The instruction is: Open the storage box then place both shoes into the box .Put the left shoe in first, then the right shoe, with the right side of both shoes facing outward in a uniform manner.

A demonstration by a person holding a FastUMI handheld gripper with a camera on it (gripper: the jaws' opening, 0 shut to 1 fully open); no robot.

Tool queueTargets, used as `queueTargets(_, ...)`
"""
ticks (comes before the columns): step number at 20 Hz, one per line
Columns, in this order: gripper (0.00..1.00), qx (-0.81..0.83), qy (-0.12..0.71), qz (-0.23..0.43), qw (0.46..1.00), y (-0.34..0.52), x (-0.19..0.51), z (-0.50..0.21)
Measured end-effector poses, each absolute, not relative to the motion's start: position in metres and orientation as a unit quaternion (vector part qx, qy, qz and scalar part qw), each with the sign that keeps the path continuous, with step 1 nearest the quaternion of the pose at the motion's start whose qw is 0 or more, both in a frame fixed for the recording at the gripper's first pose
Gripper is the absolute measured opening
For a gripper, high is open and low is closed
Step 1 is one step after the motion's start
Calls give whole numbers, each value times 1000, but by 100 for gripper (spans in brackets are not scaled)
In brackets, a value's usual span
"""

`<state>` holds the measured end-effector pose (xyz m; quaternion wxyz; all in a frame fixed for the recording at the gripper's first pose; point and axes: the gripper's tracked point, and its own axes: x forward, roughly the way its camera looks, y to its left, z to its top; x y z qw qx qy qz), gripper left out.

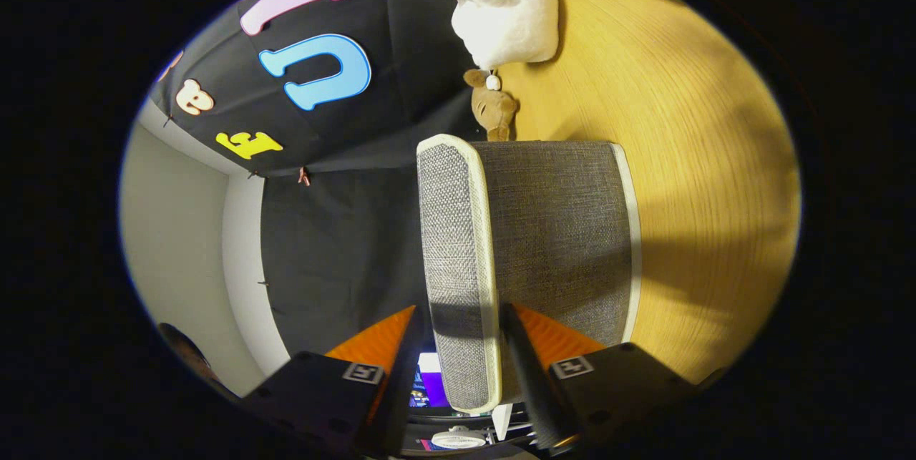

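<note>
The view is rolled on its side, so the wooden table [715,159] stands to the right. On it sits the grey fabric storage box [562,231] with white trim. Its lid [456,231], a grey woven panel edged in white, runs straight ahead from between my fingers, set off from the box body. My gripper [461,310] has one finger against each face of the lid's near end and is shut on it.
A white fluffy plush [509,16] and a small brown plush toy [494,111] lie on the table just beyond the box. A dark cloth wall and a pale wall stand to the left. Bare wood stretches to the right of the box.
</note>
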<state>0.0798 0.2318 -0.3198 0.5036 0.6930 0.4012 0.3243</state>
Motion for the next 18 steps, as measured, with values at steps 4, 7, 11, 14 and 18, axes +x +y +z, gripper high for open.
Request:
queueTargets(4, 17, 708, 366, 334, 504, 219, 86, -308)
queueTargets(7, 5, 695, 371, 328, 521, 222, 87, -304)
queueTargets(11, 5, 680, 359, 316, 556, 216, 92, -281)
queueTargets(14, 5, 667, 339, 322, 579, 216, 95, -247)
queueTargets(18, 5, 653, 319, 346, 594, 232, 114, -188)
